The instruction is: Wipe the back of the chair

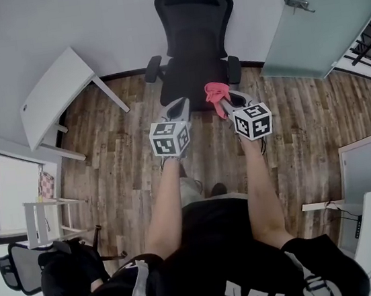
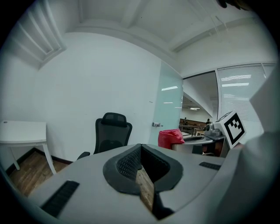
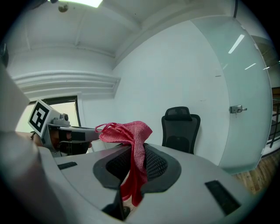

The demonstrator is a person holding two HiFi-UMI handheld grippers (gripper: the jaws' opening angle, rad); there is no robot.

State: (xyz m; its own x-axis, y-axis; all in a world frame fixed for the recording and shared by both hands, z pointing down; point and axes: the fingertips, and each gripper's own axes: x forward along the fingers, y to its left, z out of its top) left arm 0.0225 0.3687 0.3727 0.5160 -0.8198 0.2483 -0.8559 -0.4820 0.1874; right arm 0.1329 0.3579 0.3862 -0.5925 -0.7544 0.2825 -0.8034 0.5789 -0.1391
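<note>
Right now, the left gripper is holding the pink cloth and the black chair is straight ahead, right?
Not quite: the right gripper holds the pink cloth, as the right gripper view shows. The left gripper is shut with nothing in it. The black chair is indeed straight ahead.

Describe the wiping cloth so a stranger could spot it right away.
Find the black office chair by the white wall. In front of its seat, the right gripper pinches a crumpled pinkish-red cloth; the left gripper beside it holds nothing.
</note>
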